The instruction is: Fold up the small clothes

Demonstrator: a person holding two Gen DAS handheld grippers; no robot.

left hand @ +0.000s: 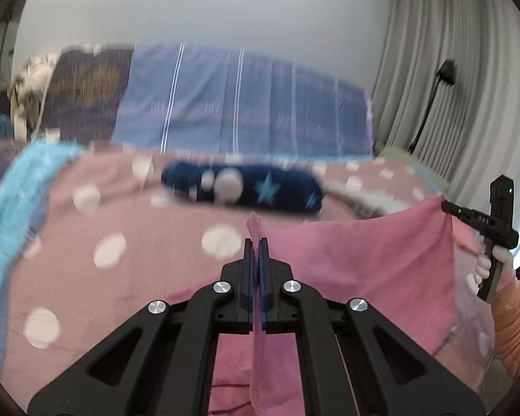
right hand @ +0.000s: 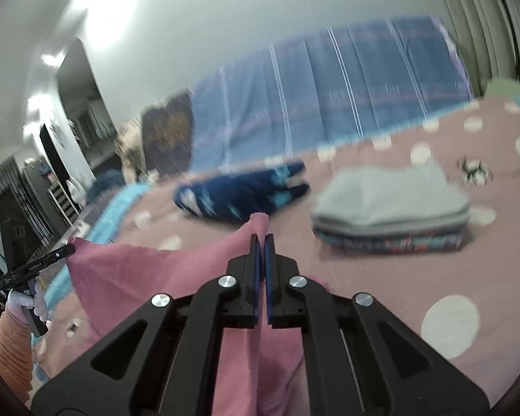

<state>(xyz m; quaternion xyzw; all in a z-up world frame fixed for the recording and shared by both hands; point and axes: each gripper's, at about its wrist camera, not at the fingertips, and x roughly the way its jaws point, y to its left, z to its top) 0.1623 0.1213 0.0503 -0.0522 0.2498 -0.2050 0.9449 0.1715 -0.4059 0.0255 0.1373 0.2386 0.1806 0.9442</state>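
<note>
Two neighbours beyond the pink cloth (right hand: 138, 270): navy star garment (right hand: 239, 194), folded grey stack (right hand: 391, 204).

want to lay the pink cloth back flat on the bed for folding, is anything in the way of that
Nothing visible blocks it. The pink cloth hangs between the left tool and right tool, both clamped on it. The navy star garment and the folded stack lie farther back on the dotted bedspread.
</note>
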